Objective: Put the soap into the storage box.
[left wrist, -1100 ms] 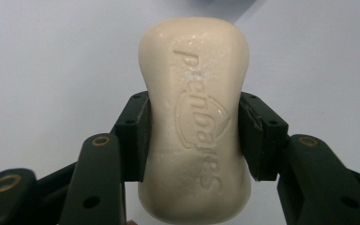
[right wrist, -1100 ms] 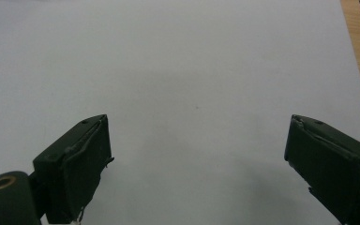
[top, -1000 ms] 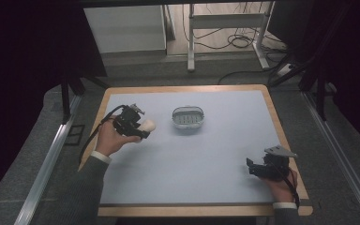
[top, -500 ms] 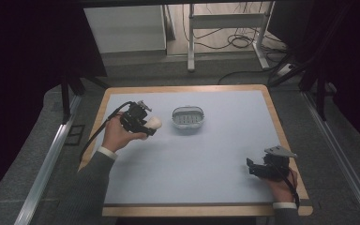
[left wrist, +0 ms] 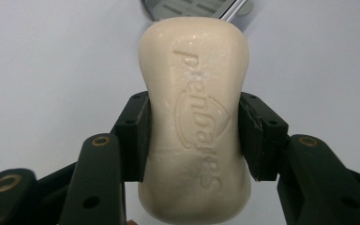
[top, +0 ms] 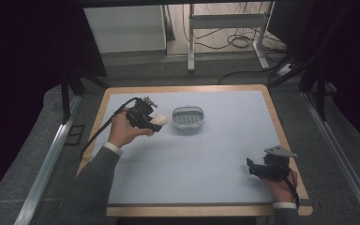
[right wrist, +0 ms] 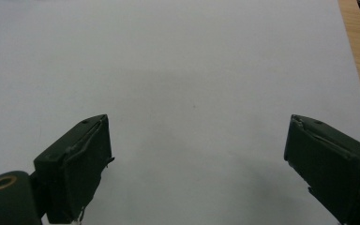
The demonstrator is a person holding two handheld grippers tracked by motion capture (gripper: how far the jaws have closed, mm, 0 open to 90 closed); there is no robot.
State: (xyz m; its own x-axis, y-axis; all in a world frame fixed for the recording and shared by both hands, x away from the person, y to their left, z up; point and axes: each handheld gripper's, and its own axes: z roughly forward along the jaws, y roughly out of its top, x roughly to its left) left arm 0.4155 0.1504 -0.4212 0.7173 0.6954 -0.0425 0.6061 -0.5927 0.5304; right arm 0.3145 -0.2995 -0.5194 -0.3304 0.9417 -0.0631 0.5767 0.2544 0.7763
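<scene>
From above, you had the left gripper (top: pixel 151 121) raised over the far left part of the table (top: pixel 225 154), its jaws clamped on a pale bar of soap (top: pixel 159 121), and the soap pointed right toward the soap dish (top: pixel 188 117) just beside it; holding it off the surface like that looked meant to bring the bar over the rim of the dish rather than slide it in. Your right gripper (top: pixel 255 169) sat at the near right corner, well apart from both, apparently parked so the carrying hand had room. In the left gripper view, you gripped the soap (left wrist: pixel 195 117) across its narrow waist, the pads (left wrist: pixel 138 136) pressing on both long sides with the embossed face up and most of the bar reaching out past the tips; that hold seemed chosen so the free far end could go down first. The edge of the dish (left wrist: pixel 192 7) showed just beyond the bar's far end, so you were lined up on it. In the right gripper view, your jaws stood wide apart over bare tabletop (right wrist: pixel 192 70) with nothing between them, and the wooden border (right wrist: pixel 358 51) ran along the right.
</scene>
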